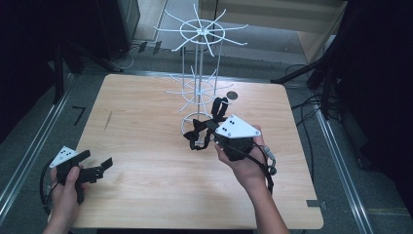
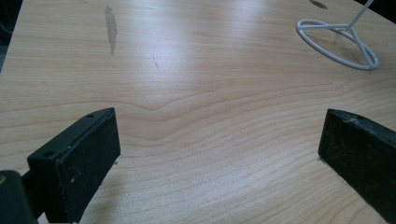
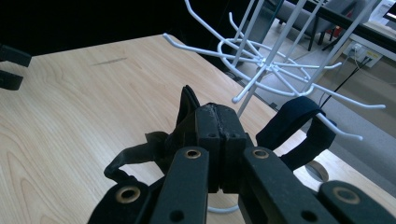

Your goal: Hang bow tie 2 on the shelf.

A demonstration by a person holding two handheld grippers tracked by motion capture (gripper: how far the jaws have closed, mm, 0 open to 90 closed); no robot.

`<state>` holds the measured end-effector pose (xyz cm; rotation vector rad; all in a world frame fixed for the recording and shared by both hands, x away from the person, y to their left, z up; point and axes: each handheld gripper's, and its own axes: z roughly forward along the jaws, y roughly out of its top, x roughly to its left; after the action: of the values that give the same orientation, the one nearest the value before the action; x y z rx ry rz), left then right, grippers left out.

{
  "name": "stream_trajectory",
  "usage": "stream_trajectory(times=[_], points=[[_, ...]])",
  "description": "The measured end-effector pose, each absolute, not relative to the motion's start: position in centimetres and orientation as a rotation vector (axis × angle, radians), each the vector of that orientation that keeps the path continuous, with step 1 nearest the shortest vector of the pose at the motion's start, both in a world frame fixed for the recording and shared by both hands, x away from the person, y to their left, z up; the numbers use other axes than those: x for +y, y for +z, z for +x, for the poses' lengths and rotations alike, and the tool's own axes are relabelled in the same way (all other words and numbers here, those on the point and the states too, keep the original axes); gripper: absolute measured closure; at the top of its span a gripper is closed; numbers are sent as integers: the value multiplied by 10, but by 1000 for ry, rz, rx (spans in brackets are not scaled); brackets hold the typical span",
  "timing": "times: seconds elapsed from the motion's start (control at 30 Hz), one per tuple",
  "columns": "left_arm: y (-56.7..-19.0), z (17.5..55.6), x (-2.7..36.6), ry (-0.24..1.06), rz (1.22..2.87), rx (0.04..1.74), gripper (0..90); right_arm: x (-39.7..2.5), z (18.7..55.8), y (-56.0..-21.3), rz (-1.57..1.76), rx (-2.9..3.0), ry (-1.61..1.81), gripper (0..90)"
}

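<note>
A white wire hook rack [image 1: 199,73] stands at the far middle of the wooden table [image 1: 146,195]. A black fabric piece with straps [image 1: 200,131] hangs beside its base ring. My right gripper [image 1: 213,128] is shut on that fabric [image 3: 184,116], its jaws pressed together in the right gripper view [image 3: 217,114]. One strap loop [image 3: 299,116] lies over a lower rack hook [image 3: 338,128]. My left gripper [image 1: 100,160] is held low at the table's front left, open with nothing between its jaws [image 2: 218,130].
The rack's base ring [image 2: 336,46] lies ahead and to the right of the left gripper. A dark round spot [image 1: 232,95] sits on the table behind the rack. A grey streak [image 2: 111,28] marks the wood. Cables [image 1: 311,102] lie on the floor to the right.
</note>
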<state>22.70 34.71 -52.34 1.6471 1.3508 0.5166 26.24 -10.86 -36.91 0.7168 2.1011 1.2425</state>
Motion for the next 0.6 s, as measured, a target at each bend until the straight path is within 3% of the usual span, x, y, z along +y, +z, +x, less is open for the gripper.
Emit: stream_trajectory(times=[0.6], points=[[-523, 227, 347, 517, 1646, 1351, 0, -108, 273, -358, 716, 2092, 1245, 900]])
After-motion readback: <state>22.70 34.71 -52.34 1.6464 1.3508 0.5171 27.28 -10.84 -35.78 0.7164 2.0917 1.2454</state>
